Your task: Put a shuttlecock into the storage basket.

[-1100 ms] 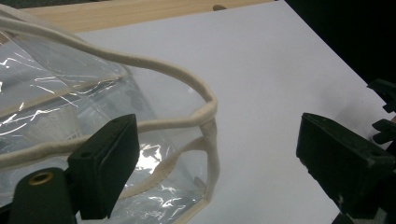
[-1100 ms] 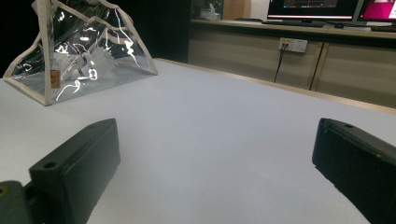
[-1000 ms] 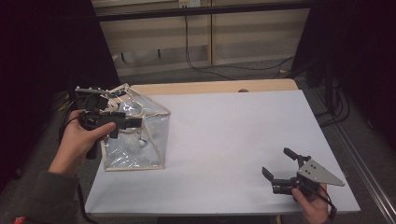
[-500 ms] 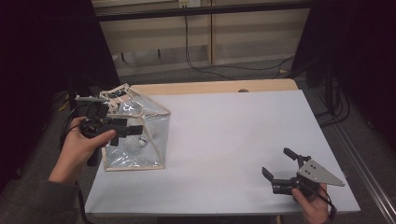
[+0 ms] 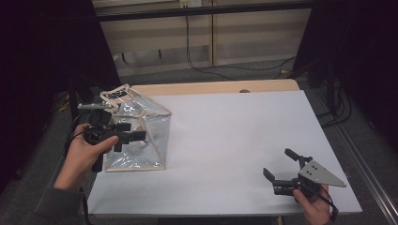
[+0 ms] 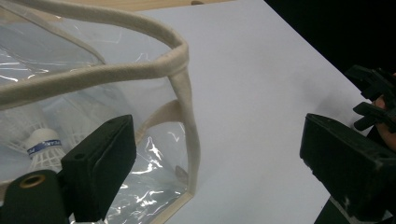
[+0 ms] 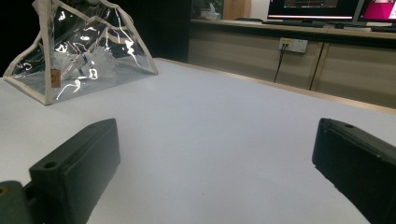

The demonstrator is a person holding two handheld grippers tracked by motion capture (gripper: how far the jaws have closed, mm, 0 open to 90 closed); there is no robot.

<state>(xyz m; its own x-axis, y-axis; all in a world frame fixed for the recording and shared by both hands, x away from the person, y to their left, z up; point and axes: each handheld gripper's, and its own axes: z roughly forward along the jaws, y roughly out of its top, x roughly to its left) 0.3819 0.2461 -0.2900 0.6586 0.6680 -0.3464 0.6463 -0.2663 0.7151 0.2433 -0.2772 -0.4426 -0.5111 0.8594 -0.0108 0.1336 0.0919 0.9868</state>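
A clear plastic bag with beige trim stands at the table's left side. In the left gripper view its trim crosses close ahead, and a white shuttlecock lies inside. My left gripper hovers at the bag's near left side, open, jaws wide apart around the bag's corner edge without touching it. My right gripper rests low near the front right corner, open and holding nothing. From there the bag is far off to the left.
The white table top stretches between the bag and the right gripper. A wooden strip runs along its back edge. Cables hang behind the table, and a bench with monitors stands beyond it.
My left gripper has sunk a little toward the near side of the bag, and the forearm has swung left. The right gripper has stayed put.
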